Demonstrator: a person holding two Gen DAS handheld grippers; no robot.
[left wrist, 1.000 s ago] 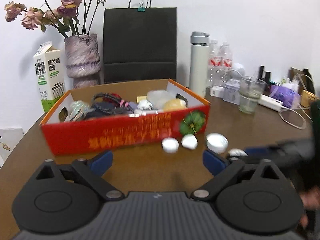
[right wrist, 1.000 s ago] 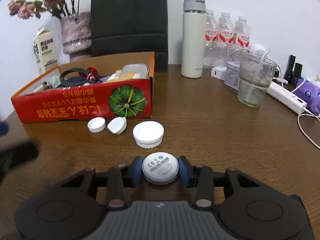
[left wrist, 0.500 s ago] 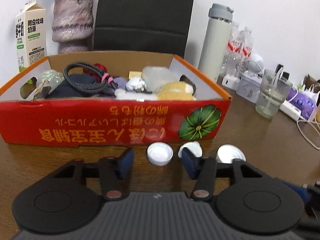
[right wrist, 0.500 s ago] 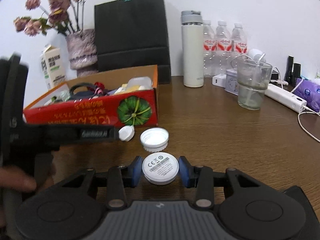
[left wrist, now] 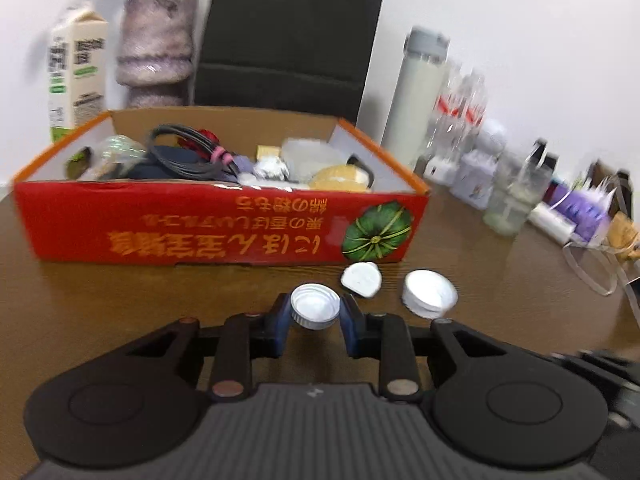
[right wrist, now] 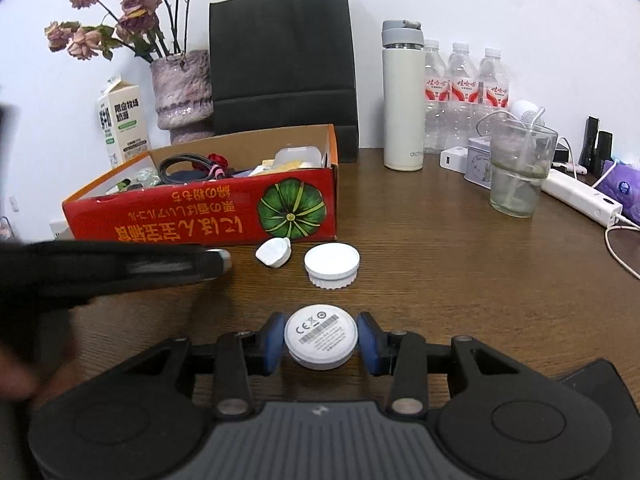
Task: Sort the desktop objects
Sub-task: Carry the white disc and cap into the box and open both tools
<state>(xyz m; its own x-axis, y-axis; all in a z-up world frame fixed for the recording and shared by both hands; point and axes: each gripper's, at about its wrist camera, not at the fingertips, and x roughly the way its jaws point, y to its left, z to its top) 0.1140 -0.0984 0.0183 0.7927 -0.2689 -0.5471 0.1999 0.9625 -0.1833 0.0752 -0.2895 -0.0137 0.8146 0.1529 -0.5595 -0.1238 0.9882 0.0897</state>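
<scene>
My left gripper (left wrist: 315,314) has just been closing and now pinches a small white ribbed bottle cap (left wrist: 315,311) just before the red cardboard box (left wrist: 224,224); my right gripper (right wrist: 321,341) clamps a round white plastic disc (right wrist: 321,340) further from that box.

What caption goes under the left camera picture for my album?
Left gripper closing around a white cap by the red box, two more caps beside it.
</scene>
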